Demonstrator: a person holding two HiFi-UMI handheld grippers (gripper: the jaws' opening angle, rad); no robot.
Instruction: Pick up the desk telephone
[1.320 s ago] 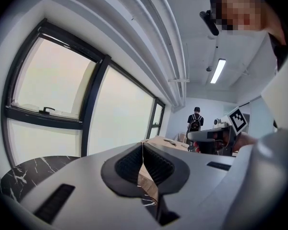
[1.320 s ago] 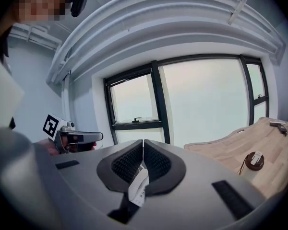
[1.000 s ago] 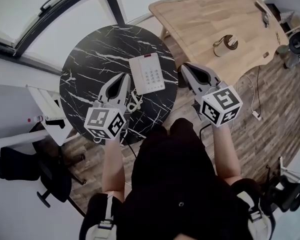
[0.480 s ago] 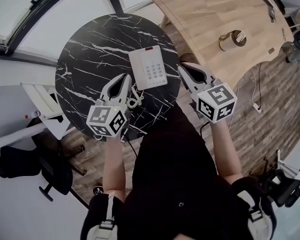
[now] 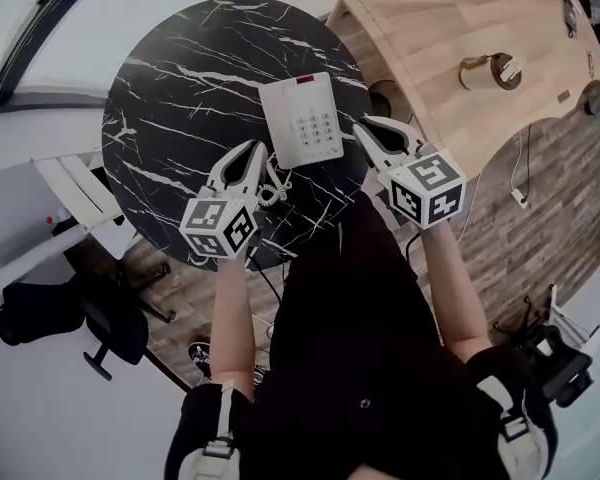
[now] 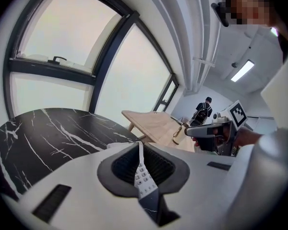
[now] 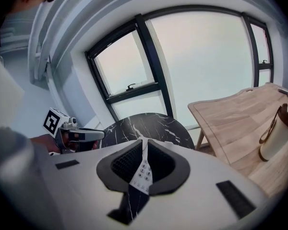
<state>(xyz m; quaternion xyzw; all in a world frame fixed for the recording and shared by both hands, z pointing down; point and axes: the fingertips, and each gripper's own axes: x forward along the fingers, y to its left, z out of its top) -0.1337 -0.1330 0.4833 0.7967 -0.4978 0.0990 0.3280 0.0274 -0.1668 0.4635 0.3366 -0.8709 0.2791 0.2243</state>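
Left claw (image 5: 250, 158) and right claw (image 5: 370, 133) are both sitting fully closed with nothing between them, hovering either side of the near end of the white push-button desk telephone (image 5: 302, 120). Phone is lying flat on the round black marble tabletop (image 5: 180, 78), toward its right side, white coiled cord (image 5: 271, 190) trailing just by my left claw. Risks I'm seeing: going in closed, I'm shoving it toward the edge instead of gripping, and my left claw could be snagging that cord.

The telephone (image 5: 302, 118) lies on the tabletop (image 5: 180, 93), my left gripper (image 5: 253, 152) just left of it, my right gripper (image 5: 367, 130) just right, another table (image 5: 450, 28) beyond.
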